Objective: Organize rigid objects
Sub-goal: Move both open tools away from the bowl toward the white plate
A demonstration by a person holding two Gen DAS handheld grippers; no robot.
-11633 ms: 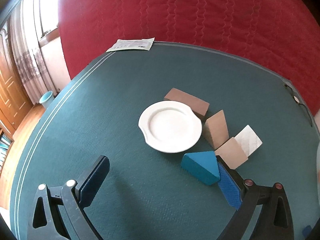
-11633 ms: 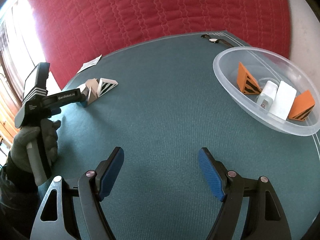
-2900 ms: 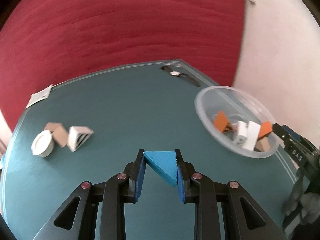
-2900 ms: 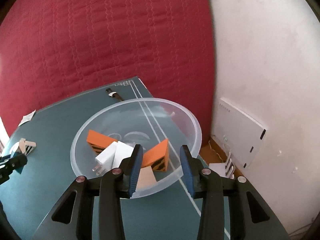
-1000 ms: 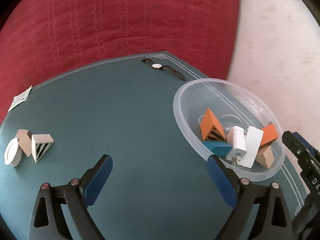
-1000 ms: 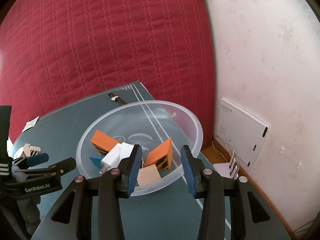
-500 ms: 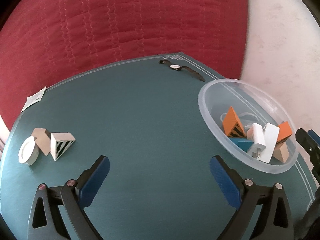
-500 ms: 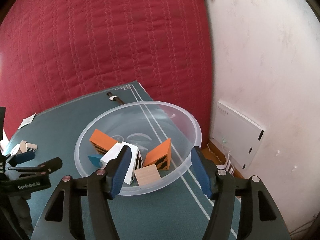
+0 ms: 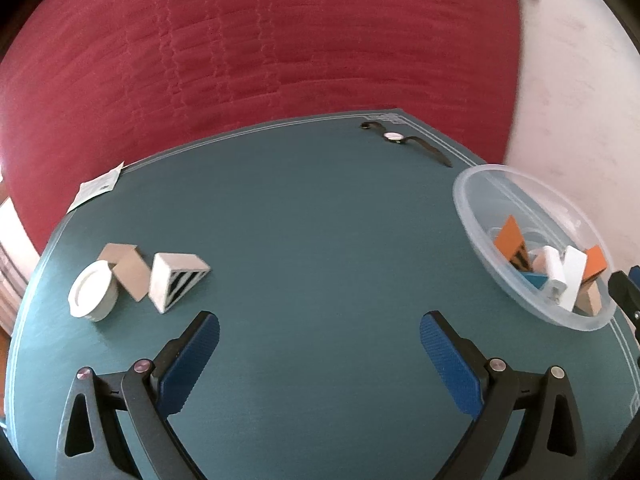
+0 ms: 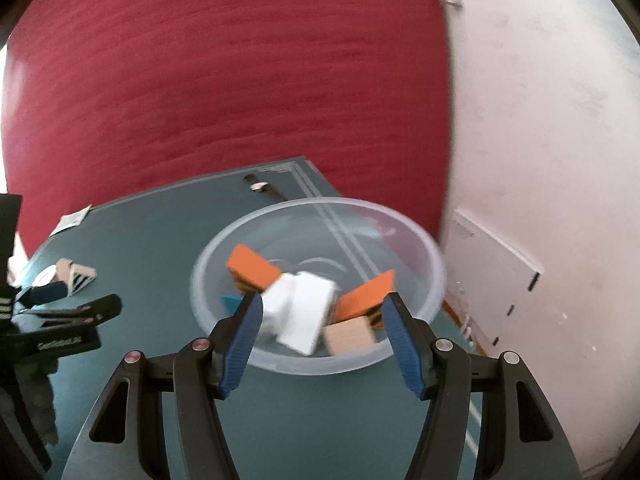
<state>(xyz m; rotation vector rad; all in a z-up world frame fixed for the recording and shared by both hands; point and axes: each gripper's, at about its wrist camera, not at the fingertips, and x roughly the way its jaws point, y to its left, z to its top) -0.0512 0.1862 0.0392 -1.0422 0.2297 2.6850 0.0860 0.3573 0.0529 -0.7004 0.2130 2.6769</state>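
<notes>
Green table (image 9: 320, 240), block-filled clear bowl (image 10: 416, 248)

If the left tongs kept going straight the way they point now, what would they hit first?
Probably just the bare green tabletop; nothing lies between the open left tongs. The striped wedge and clear bowl sit off to either side.

At the far corner of my green surface (image 9: 320, 240) a wristwatch (image 9: 394, 136) lies flat, strap stretched out. By the far left edge sits what looks like a small paper packet (image 9: 96, 188). Behind hangs a red quilted cover (image 9: 260, 48); a white panel (image 10: 496, 280) leans against the wall.
</notes>
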